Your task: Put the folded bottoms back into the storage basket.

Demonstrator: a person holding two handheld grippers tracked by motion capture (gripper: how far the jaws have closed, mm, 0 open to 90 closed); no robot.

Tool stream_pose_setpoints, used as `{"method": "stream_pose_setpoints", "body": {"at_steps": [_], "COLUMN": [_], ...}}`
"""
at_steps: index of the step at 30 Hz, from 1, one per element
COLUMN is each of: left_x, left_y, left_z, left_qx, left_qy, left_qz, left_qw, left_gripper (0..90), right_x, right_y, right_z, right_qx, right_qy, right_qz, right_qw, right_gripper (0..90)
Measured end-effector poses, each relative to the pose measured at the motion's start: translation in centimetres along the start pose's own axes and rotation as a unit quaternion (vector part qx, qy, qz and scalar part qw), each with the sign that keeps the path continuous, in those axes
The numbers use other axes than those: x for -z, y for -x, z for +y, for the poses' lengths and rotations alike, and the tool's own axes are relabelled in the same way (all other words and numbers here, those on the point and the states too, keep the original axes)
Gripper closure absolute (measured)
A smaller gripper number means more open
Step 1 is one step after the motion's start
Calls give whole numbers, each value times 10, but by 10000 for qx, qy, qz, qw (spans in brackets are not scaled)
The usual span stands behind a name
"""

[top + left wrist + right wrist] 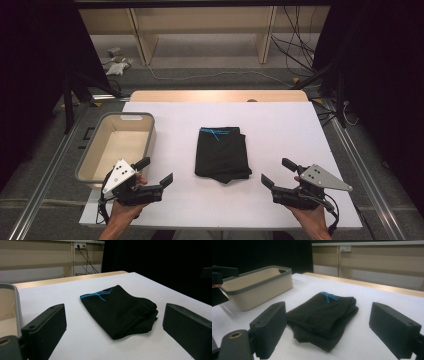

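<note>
A folded black cloth garment with a bright blue drawstring (pixel 222 153) lies at the middle of the white table top (pixel 280 120), well right of the beige plastic bin with a grey rim (pixel 116 145). The left gripper (pixel 156 171) and the right gripper (pixel 278 172) sit near the table's front edge on either side of the garment, each with jaws spread wide and holding nothing.

White table (pixel 280 125), wooden strip along far edge. On it: folded black garment (pixel 222 154) at centre, beige bin (pixel 118 145) at left edge, well apart.
</note>
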State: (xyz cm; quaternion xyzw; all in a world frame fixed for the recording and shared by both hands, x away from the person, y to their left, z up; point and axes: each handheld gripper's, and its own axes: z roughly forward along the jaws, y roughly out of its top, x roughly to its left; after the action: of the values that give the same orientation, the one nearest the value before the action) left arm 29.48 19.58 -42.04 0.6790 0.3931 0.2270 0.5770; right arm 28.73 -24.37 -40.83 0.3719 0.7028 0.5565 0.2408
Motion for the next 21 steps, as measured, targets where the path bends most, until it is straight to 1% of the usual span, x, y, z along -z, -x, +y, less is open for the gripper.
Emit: {"method": "stream_pose_setpoints", "body": {"at_steps": [9,13,17,21], "left_x": [0,0,-2,-4], "left_y": [-1,-1,-1,-2], "left_z": [1,1,2,4], "left_qx": [34,30,61,158], "left_qy": [6,0,-2,1], "left_qz": [43,45,91,109], "left_qw": [10000,10000,9999,9998], "left_gripper": [45,45,45,46], "right_x": [0,0,-1,-1], "right_y": [0,0,1,4], "right_z": [1,1,2,4], "right_qx": [22,26,33,-26], "right_qy": [45,4,31,22], "right_qz": [-14,-12,-4,22], "right_qw": [10000,10000,10000,10000], "right_gripper": [153,153,153,154]}}
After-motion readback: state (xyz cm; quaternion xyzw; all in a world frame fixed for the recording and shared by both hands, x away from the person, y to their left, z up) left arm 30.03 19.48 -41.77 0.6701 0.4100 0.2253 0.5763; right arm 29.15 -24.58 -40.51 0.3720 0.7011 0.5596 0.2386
